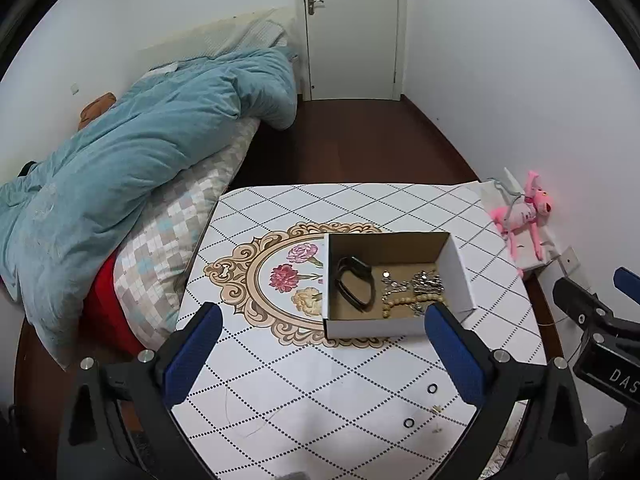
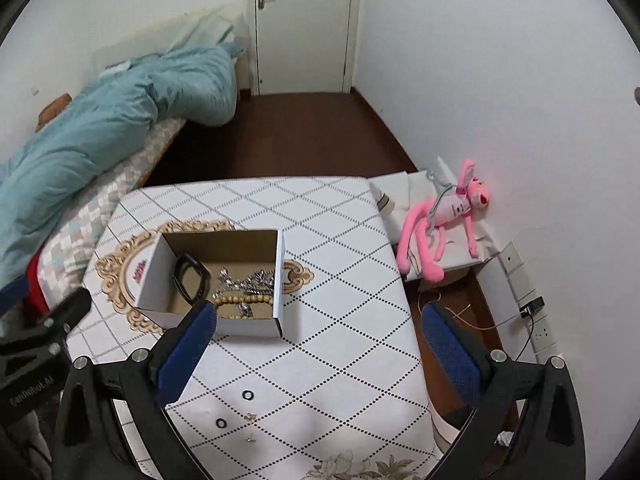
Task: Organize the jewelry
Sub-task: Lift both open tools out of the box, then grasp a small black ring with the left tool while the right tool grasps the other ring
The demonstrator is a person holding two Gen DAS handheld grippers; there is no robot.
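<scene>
An open white cardboard box (image 1: 456, 268) (image 2: 154, 276) stands on the patterned table (image 1: 304, 376) (image 2: 344, 320). It holds a black bangle (image 1: 354, 284) (image 2: 192, 278), a silver chain (image 1: 420, 282) (image 2: 244, 282) and a beige bead bracelet (image 1: 404, 303) (image 2: 244, 301). Two small black rings (image 1: 431, 389) (image 1: 408, 423) (image 2: 247, 395) (image 2: 221, 423) and a small gold earring (image 1: 437, 409) (image 2: 251, 417) lie on the table in front of the box. My left gripper (image 1: 324, 328) is open and empty above the table. My right gripper (image 2: 320, 328) is open and empty, right of the box.
A bed with a teal duvet (image 1: 132, 160) (image 2: 100, 120) is on the left. A pink plush toy (image 1: 524, 212) (image 2: 444, 216) lies on a low white stand by the right wall. A wall socket strip with a plug (image 2: 532, 308) is at right.
</scene>
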